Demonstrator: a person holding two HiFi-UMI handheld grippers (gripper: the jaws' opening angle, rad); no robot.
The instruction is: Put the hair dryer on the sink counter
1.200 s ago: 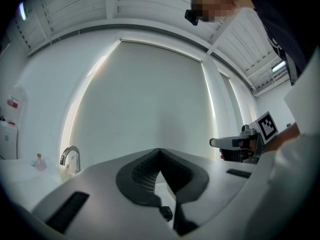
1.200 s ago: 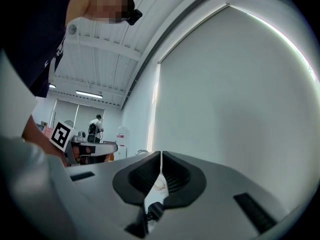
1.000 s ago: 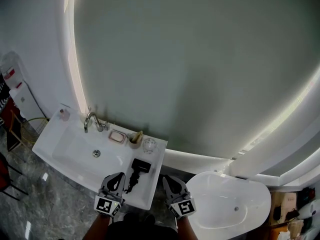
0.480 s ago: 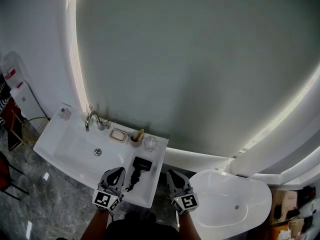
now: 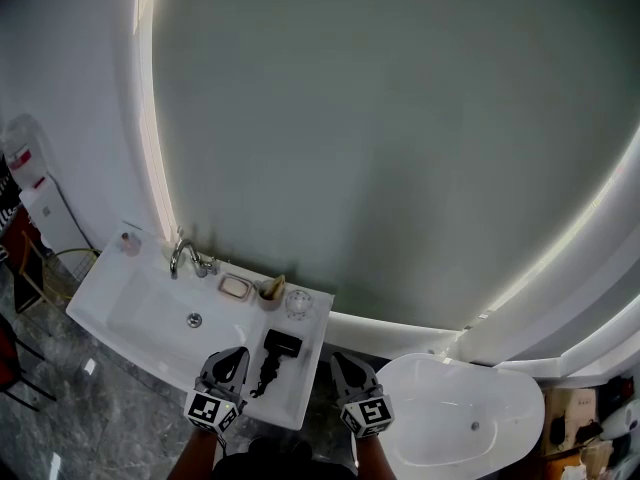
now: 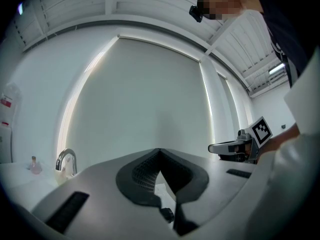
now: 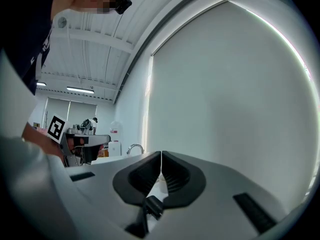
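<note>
While the hair dryer (image 5: pixel 281 345) lies flat on the sink counter (image 5: pixel 312 356), right of the basin with its coiled cord trailing toward the front edge, both tools hang at that edge; the left gripper (image 5: pixel 238 356) has its jaws pressed together on nothing; the right gripper (image 5: pixel 338 362) is likewise clenched and empty; neither touches the dryer.

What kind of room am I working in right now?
Probably a bathroom, maybe a showroom mock-up: a white sink counter with a faucet, a white bathtub beside it, and a soap dish on the counter.
</note>
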